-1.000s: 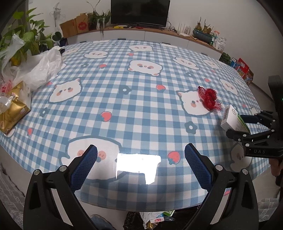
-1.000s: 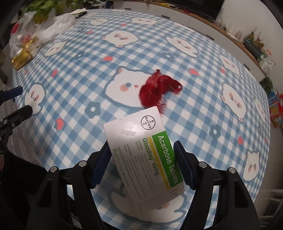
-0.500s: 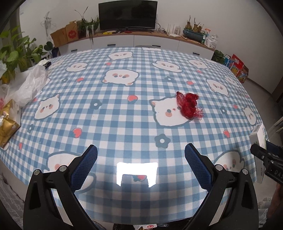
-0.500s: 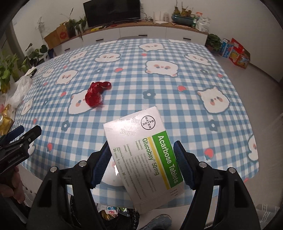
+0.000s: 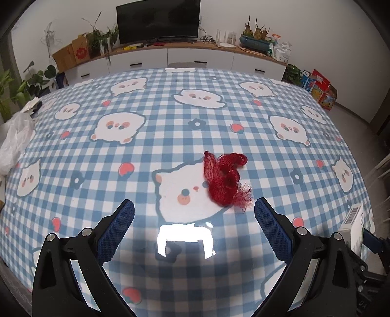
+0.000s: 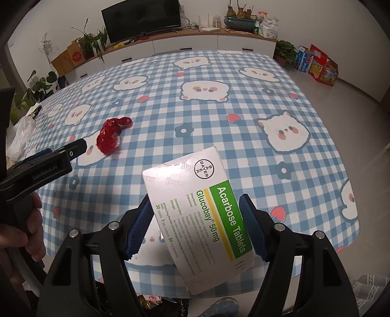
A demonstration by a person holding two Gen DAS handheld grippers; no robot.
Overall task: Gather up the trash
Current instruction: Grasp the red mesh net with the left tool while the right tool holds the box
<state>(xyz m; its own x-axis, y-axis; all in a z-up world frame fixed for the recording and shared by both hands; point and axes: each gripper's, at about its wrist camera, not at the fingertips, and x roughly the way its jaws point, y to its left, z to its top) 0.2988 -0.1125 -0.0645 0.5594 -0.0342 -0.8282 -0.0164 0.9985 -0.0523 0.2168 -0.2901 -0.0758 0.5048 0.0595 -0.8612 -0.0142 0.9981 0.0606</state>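
Note:
A crumpled red mesh net (image 5: 225, 179) lies on the blue checked tablecloth (image 5: 170, 117), on a white cat print. My left gripper (image 5: 193, 226) is open just short of it, the net sitting beyond and a little right of the gap between the blue pads. In the right wrist view the same net (image 6: 109, 136) lies at mid left, with the left gripper (image 6: 73, 151) reaching toward it. My right gripper (image 6: 195, 224) is shut on a white and green tablet box (image 6: 199, 219), held over the table's near edge. The box (image 5: 353, 226) shows at the left wrist view's right edge.
A white plastic bag (image 5: 14, 141) lies at the table's left edge. A person's hand (image 6: 22, 234) holds the left gripper's handle. Beyond the table stand a white sideboard (image 5: 199, 57) with a television (image 5: 158, 20), plants and boxes. Below the near edge, a dark bag of rubbish (image 6: 156, 302) shows.
My left gripper has travelled to the right along the table's near edge, so the red net now sits just ahead of it. The right gripper has rolled and swung while keeping the box.

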